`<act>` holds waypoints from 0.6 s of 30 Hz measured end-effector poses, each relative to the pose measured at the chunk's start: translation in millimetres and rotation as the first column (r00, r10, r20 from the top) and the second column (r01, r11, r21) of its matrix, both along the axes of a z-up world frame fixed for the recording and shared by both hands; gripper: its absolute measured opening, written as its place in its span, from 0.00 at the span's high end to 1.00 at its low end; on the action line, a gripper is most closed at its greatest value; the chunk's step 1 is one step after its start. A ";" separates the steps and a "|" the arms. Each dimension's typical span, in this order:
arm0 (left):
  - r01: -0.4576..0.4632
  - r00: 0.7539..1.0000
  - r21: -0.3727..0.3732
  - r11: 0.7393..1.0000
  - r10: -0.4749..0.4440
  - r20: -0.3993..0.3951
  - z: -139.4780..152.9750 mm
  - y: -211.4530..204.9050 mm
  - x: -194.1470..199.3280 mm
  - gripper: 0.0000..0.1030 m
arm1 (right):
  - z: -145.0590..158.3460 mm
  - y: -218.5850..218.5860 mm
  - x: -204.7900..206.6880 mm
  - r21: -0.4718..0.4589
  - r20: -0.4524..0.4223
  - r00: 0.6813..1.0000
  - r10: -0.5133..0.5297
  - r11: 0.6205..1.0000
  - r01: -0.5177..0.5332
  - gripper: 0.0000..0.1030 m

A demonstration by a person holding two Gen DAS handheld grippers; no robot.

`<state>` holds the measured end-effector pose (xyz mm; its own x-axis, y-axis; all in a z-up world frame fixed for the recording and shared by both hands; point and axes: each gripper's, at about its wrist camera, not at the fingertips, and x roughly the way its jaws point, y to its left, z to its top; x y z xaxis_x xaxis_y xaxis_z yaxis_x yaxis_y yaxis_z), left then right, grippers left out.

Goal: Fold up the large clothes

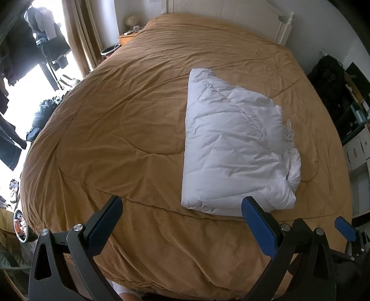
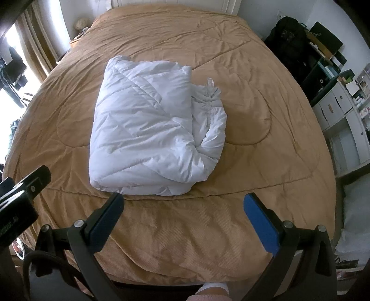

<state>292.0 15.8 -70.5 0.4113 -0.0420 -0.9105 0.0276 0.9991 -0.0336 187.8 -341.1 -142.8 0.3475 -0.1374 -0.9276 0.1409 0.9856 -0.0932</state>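
A white quilted puffer garment (image 1: 233, 148) lies folded into a thick rectangle on the brown bedspread (image 1: 115, 129); in the right wrist view the same garment (image 2: 150, 129) shows a rumpled, bunched right edge. My left gripper (image 1: 182, 215) hovers open above the bed's near edge, to the left of and nearer than the garment, with nothing between its fingers. My right gripper (image 2: 183, 213) is open too, just in front of the garment's near edge and holding nothing. A blue pad of the right gripper (image 1: 345, 228) shows at the far right of the left wrist view.
The bedspread (image 2: 266, 162) covers the whole bed up to a white headboard (image 1: 231, 16). A nightstand (image 1: 128, 37) and curtains (image 1: 78, 34) stand at the left, hanging dark clothes (image 1: 34, 46) by the window. Dark bags (image 2: 289, 39) and white shelving (image 2: 342, 120) line the right side.
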 end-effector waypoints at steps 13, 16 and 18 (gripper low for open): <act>0.022 1.000 0.004 1.000 -0.022 0.007 0.4 -6.9 -0.4 0.01 | -4.5 -4.5 4.6 0.001 -0.011 1.000 0.009 1.000 -0.009 0.00; 0.019 1.000 0.003 1.000 -0.019 0.003 0.3 -6.7 -0.1 0.01 | -4.2 -3.6 3.7 0.000 -0.010 1.000 0.010 1.000 -0.010 0.00; 0.012 1.000 0.007 1.000 -0.012 0.002 0.0 -6.2 0.3 0.01 | -4.4 -3.8 3.6 -0.001 -0.011 1.000 0.012 1.000 -0.012 0.00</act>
<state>292.2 9.6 -70.5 0.4129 -0.0409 -0.9098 0.0393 0.9989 -0.0270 191.5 -344.9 -147.2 0.3392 -0.1344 -0.9311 0.1284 0.9871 -0.0957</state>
